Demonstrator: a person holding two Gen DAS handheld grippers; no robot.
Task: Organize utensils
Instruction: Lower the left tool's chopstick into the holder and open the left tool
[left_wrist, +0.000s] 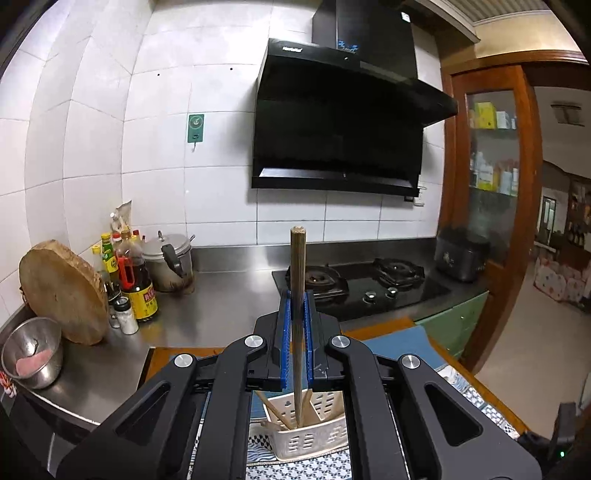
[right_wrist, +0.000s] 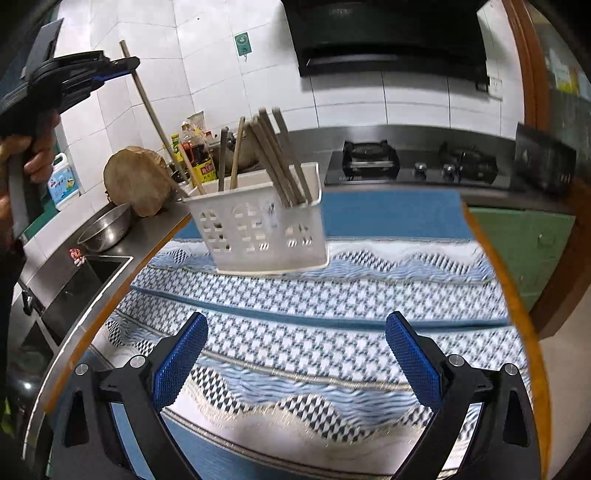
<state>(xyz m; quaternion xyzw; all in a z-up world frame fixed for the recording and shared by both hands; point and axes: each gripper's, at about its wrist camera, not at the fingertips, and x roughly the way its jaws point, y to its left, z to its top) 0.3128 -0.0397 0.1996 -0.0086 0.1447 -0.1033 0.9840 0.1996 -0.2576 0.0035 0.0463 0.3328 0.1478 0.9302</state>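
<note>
Your left gripper (left_wrist: 297, 306) pinches one chopstick (left_wrist: 296, 280), tip inside the white basket (right_wrist: 258, 229). Right gripper (right_wrist: 293, 354) spread wide, in front of the basket, over the patterned cloth (right_wrist: 314, 314).

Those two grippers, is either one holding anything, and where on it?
The left gripper clamps a chopstick partway along its shaft, tip down in the white basket. The right gripper is open and empty.

Upright chopstick (left_wrist: 297, 280) over white holder (left_wrist: 306, 439)

One white utensil basket (right_wrist: 266, 229), two gas burners (right_wrist: 369, 153), one round chopping board (right_wrist: 135, 181)
</note>
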